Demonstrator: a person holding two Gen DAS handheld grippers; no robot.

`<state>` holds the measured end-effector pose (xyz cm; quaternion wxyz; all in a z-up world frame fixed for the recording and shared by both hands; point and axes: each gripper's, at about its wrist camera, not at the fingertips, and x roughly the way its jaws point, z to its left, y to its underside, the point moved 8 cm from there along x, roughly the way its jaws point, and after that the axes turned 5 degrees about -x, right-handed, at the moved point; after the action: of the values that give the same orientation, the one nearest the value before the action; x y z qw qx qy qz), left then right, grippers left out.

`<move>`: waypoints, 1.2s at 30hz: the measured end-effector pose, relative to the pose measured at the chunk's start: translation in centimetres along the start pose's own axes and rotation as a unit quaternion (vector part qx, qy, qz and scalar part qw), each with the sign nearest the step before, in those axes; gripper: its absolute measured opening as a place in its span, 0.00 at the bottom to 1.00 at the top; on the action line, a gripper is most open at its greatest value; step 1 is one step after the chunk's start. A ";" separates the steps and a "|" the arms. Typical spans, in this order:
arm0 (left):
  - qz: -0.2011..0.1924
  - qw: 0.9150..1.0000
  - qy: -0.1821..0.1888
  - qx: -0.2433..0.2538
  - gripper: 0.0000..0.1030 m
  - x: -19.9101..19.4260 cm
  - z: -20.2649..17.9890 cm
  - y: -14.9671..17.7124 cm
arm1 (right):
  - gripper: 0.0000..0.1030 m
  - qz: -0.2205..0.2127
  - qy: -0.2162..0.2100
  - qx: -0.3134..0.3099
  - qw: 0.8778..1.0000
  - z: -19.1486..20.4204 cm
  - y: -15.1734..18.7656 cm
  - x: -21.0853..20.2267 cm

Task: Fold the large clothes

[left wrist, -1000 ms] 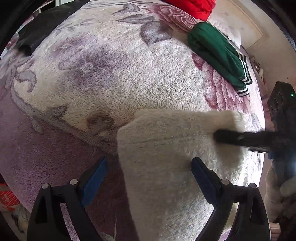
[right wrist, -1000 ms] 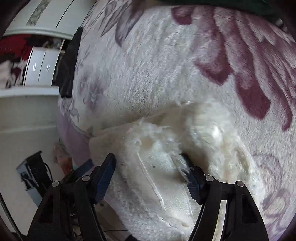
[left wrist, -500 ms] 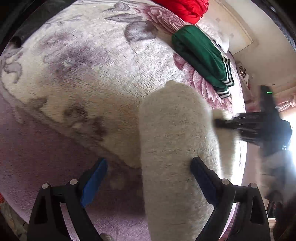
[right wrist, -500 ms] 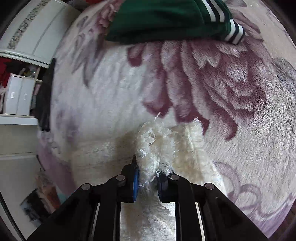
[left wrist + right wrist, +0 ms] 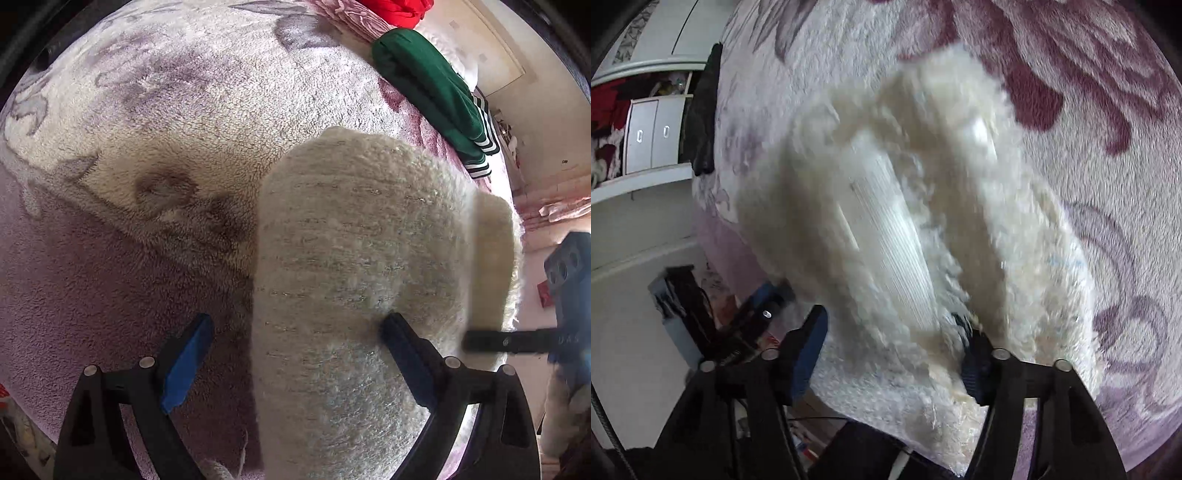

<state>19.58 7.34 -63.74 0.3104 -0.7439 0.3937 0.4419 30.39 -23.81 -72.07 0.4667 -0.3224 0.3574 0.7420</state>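
A cream fluffy garment [image 5: 351, 258] lies on the bed's floral blanket [image 5: 184, 110], folded over into a rounded hump. My left gripper [image 5: 295, 362] is open above its near end. The cloth fills the right half of the gap and the right finger [image 5: 406, 358] touches its side. In the right wrist view the same garment [image 5: 886, 221] shows its ribbed inner side, blurred. My right gripper [image 5: 892, 360] stands with jaws wide apart, the cloth's fringe against its right finger [image 5: 975, 365] but not pinched. The right gripper [image 5: 509, 341] also shows side-on at the garment's right edge.
A folded green garment with white stripes [image 5: 432, 88] and a red one [image 5: 399, 11] lie at the far side of the bed. A black garment [image 5: 703, 110] hangs at the bed's left edge, near a white cabinet with drawers [image 5: 650, 140]. The bed's near edge drops to the floor.
The right gripper pinched the garment's fluffy edge half a second ago and now stands open. The garment went from a flat spread to a rolled fold. The right gripper moved toward the near edge.
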 end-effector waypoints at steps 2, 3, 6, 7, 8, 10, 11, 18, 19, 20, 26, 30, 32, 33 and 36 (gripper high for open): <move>0.002 1.000 0.008 0.004 0.92 -0.2 -0.3 0.1 | 0.11 -0.040 0.026 0.005 0.999 0.1 0.2 -2.3; 0.001 1.000 0.015 0.007 0.92 -0.5 -0.5 0.2 | 0.11 -0.066 0.035 0.001 0.997 0.4 0.0 -3.9; 0.000 0.999 0.040 0.012 0.92 -0.7 -1.2 0.2 | 0.11 -0.109 0.083 0.001 0.991 -0.6 -0.4 -5.8; 0.002 0.999 0.034 0.016 0.92 -0.6 -1.2 0.4 | 0.11 -0.102 0.098 -0.003 0.990 -1.1 -0.4 -5.1; 0.006 0.999 0.025 0.020 0.92 -0.4 -1.2 0.5 | 0.13 -0.082 0.097 -0.005 0.992 -1.5 -0.2 -4.1; 0.015 0.999 0.013 0.025 0.92 -0.2 -0.7 1.1 | 0.17 -0.056 0.064 0.003 0.996 -1.8 0.4 -3.3; 0.016 1.000 0.011 0.024 0.92 -0.3 -0.6 1.3 | 0.28 -0.048 0.053 0.010 0.997 -2.0 0.9 -3.4; 0.026 1.000 0.017 -0.001 0.92 -1.3 0.9 3.0 | 0.59 0.010 0.053 0.028 0.998 -4.4 7.9 -1.6; 0.025 1.000 0.016 0.000 0.92 -1.6 0.8 3.1 | 0.37 0.001 0.062 0.039 0.997 -5.0 8.5 -1.3; 0.023 1.000 0.014 0.004 0.92 -1.9 0.7 3.1 | 0.13 -0.005 0.072 0.061 0.996 -5.6 8.9 -1.3; 0.015 0.999 0.020 0.020 0.92 -3.3 1.1 3.0 | 0.13 -0.070 0.141 0.099 0.983 -7.7 9.5 -5.3; 0.033 0.998 0.049 -0.028 0.92 -2.8 1.9 3.0 | 0.21 -0.011 0.096 0.061 0.993 -7.7 9.0 -3.6; 0.038 0.996 0.066 -0.042 0.92 -2.3 2.0 3.2 | 0.32 -0.023 0.097 0.036 0.994 -7.6 8.4 -5.4; 0.041 0.996 0.069 -0.048 0.92 -1.9 2.1 3.4 | 0.55 -0.041 0.095 0.024 0.994 -7.4 7.6 -6.3; 0.049 0.992 0.097 -0.067 0.92 -0.8 1.9 3.6 | 1.00 -0.092 0.090 -0.030 0.991 -7.6 5.2 -8.3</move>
<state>15.43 7.33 -64.21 0.1977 -0.7824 0.4273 0.4076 29.64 -35.61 -68.26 0.4893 -0.4332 0.3447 0.6739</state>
